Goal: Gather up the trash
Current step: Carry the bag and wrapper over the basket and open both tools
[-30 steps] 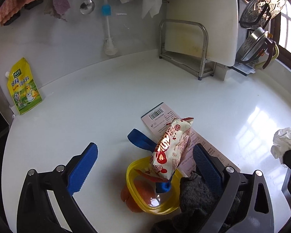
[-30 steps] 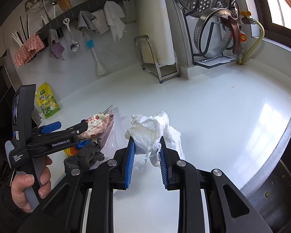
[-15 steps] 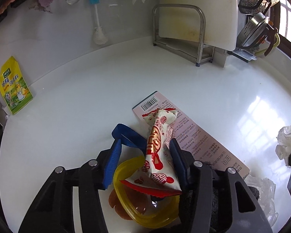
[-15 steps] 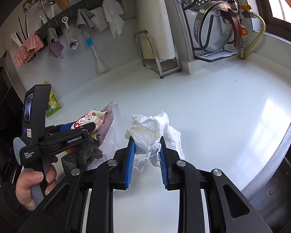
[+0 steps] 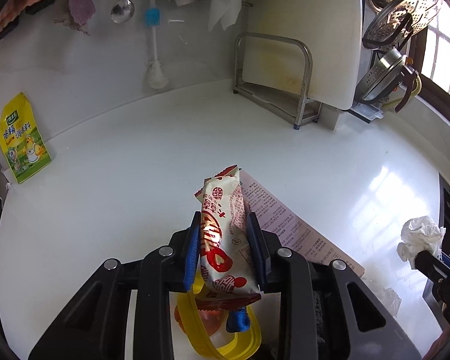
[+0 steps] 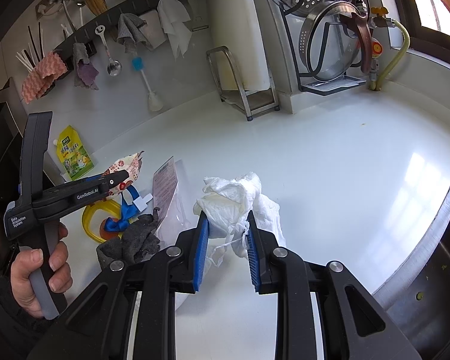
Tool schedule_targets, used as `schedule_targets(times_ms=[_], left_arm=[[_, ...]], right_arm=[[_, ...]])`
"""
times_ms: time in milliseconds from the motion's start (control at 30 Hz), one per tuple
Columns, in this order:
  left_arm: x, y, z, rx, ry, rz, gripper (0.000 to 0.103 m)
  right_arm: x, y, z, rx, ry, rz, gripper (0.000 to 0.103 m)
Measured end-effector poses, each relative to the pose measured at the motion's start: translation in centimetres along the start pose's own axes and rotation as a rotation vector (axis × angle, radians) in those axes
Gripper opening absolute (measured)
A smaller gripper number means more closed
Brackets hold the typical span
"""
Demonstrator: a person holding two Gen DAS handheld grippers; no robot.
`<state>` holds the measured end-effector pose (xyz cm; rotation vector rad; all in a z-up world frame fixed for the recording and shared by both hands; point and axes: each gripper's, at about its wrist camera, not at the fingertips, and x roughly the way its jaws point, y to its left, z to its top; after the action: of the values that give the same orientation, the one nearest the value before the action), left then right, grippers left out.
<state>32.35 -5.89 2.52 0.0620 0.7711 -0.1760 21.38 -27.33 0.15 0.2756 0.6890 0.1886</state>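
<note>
- The wrapper (image 5: 225,234) is now pinched between the blue pads of our left tongs (image 5: 226,249); a second ago those tongs stood wide apart over the pile, half a second ago they were narrowing around it, and now they are closed on it.
- It stands up out of the left tongs, its top end past their tips. In the right view the wrapper (image 6: 124,171) looks raised above the pile, so we judge it lifted clear, though the view cannot settle that.
- Under and behind the left tongs lie the yellow ring (image 5: 225,336), a blue ribbon (image 5: 238,321) and an orange bit. The printed bag (image 5: 288,228) lies flat on the tabletop (image 5: 135,180) to their right, running forward past the tips.
- Our right tongs (image 6: 226,237) have not changed: narrowed on the tissue wad (image 6: 234,201), which bulges forward out of their tips, held above the tabletop.
- To the left of the right tongs sits the grey rag (image 6: 132,240), touching the bag.
- For the task, both tongs now carry a piece of trash, so we judge the next need is somewhere to drop them; no bin shows in either view.
- The rag, ring, ribbon and bag remain to be collected.
</note>
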Motion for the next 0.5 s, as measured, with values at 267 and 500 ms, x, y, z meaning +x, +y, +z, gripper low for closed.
schedule_targets(times_ms=[267,500], left_arm=[[-1.5,1.2,1.3,-0.024,-0.04,0.004,0.03],[-3.7,1.4,0.6,-0.014,-0.068,0.021,0.03]], right_arm=[[-0.1,0.0,-0.1,0.001,-0.003,0.002,0.023],[-1.1,0.0,-0.5,0.002,-0.016,-0.006,0.023]])
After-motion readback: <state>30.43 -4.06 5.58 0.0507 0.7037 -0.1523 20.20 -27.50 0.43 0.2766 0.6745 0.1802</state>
